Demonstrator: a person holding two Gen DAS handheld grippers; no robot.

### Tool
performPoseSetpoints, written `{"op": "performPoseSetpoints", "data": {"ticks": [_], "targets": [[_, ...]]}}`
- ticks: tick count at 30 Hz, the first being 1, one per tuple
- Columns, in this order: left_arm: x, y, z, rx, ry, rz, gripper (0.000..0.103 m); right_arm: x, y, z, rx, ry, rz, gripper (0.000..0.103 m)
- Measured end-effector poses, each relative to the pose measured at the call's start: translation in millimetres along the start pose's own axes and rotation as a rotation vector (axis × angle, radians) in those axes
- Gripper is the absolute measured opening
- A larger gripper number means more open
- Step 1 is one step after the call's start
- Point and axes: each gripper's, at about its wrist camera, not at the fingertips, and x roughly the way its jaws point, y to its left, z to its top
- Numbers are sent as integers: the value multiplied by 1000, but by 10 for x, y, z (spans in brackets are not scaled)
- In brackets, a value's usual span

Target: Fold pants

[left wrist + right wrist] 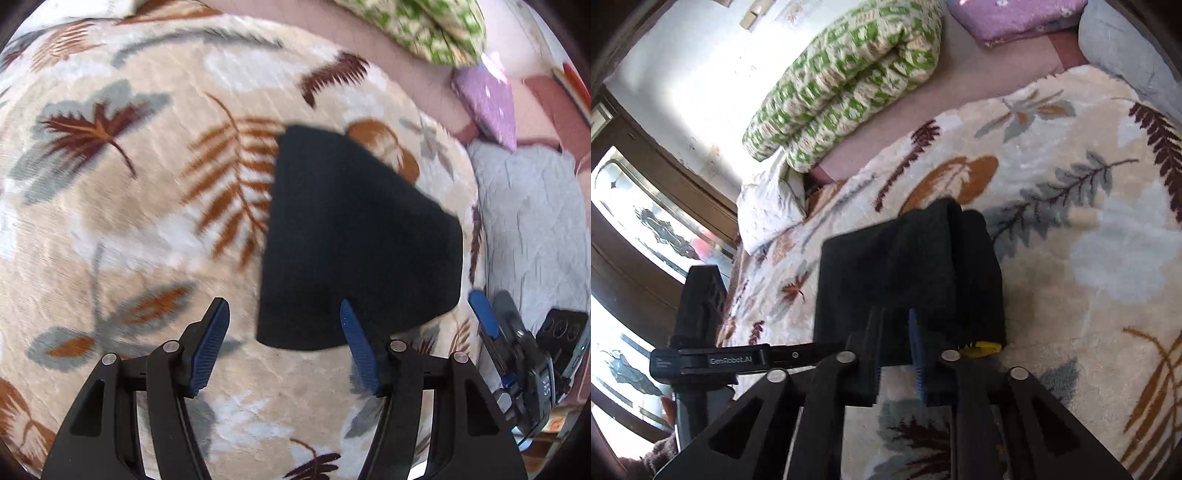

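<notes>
A home bedroom: leaf-patterned blanket [147, 221] on a bed, rolled green quilt [849, 74].

Left wrist view: looks down from above, along its fingers [214, 350], onto leaf-print blanket [147, 206].
Right wrist view: sits lower and nearer, facing across toward green quilt [849, 74].
Shared: dark folded pants [354, 240], blanket, quilt, purple cushion [1008, 14].

The leaf-print blanket [155, 206] is motion-blurred, and the folded black pants [908, 266] hide the right gripper [897, 332] fingertips.
</notes>
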Motion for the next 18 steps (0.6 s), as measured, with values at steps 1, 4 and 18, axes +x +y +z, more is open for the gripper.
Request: {"op": "performPoseSetpoints", "data": {"ticks": [1, 4, 18], "targets": [[-24, 67, 46, -19, -5, -3, 62, -96, -9, 59, 11, -32, 8, 50], [36, 260, 189, -93, 38, -34, 62, -198, -58, 204, 14, -81, -76, 79], [368, 211, 413, 48, 74, -122, 62, 695, -406, 294, -54, 208, -117, 83]]}}
